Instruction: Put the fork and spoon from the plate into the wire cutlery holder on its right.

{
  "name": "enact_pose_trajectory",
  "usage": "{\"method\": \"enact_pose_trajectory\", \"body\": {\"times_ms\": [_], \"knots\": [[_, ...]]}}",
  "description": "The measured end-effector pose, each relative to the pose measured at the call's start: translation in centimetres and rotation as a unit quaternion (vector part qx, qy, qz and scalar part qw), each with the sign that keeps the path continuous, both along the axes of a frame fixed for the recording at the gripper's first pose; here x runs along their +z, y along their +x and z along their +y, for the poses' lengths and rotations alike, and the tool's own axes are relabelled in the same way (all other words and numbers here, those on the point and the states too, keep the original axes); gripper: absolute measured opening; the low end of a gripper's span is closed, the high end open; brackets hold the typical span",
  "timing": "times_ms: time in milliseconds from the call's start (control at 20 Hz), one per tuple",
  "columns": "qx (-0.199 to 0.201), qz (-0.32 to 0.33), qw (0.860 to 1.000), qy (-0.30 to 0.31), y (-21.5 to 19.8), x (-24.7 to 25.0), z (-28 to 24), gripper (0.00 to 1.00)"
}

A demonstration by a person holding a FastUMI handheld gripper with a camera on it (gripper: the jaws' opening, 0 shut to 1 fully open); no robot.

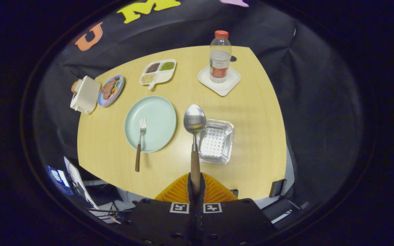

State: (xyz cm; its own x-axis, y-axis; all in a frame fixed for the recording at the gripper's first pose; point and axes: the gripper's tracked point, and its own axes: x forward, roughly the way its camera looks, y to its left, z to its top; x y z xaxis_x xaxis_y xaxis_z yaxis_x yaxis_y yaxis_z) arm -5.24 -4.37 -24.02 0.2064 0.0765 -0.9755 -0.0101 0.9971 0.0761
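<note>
Above the table (251, 112), fingers (200, 187) clamp the spoon (194, 119) upright.

Spoon (194, 136) handle's end hidden between the tool's (196, 186) closed fingers; bottle (220, 58) label too small.

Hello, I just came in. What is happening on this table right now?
The hand-held gripper is shut on the spoon, gripping its wooden handle, with the bowl pointing forward, next to the wire cutlery holder. The fork lies with its tines on the light green plate and its handle over the rim. So the spoon is lifted but not yet in the holder, and the fork waits.
</note>
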Motion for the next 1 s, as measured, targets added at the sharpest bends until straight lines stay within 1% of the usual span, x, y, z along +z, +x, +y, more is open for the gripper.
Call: {"method": "enact_pose_trajectory", "body": {"times_ms": [100, 250, 400, 550, 750, 800, 850, 950, 1000], "knots": [[-0.005, 0.014, 1.000, -0.010, -1.0, -0.6, -1.4, 0.00], [-0.027, 0.044, 0.999, 0.008, -2.1, -1.9, -1.4, 0.00], [-0.045, 0.064, 0.997, 0.015, -2.0, -3.1, -1.7, 0.00], [-0.053, 0.067, 0.996, 0.018, -1.2, -3.6, -1.4, 0.01], [-0.064, 0.049, 0.997, 0.015, 0.4, -3.3, -1.2, 0.17], [-0.065, 0.039, 0.997, 0.018, 1.0, -2.9, -1.0, 0.17], [-0.065, 0.029, 0.997, 0.013, 1.4, -2.6, -0.8, 0.25], [-0.055, 0.001, 0.998, 0.000, 2.3, -1.4, -0.7, 0.59], [-0.049, -0.012, 0.999, -0.008, 2.8, -1.0, -0.3, 0.81]]}}
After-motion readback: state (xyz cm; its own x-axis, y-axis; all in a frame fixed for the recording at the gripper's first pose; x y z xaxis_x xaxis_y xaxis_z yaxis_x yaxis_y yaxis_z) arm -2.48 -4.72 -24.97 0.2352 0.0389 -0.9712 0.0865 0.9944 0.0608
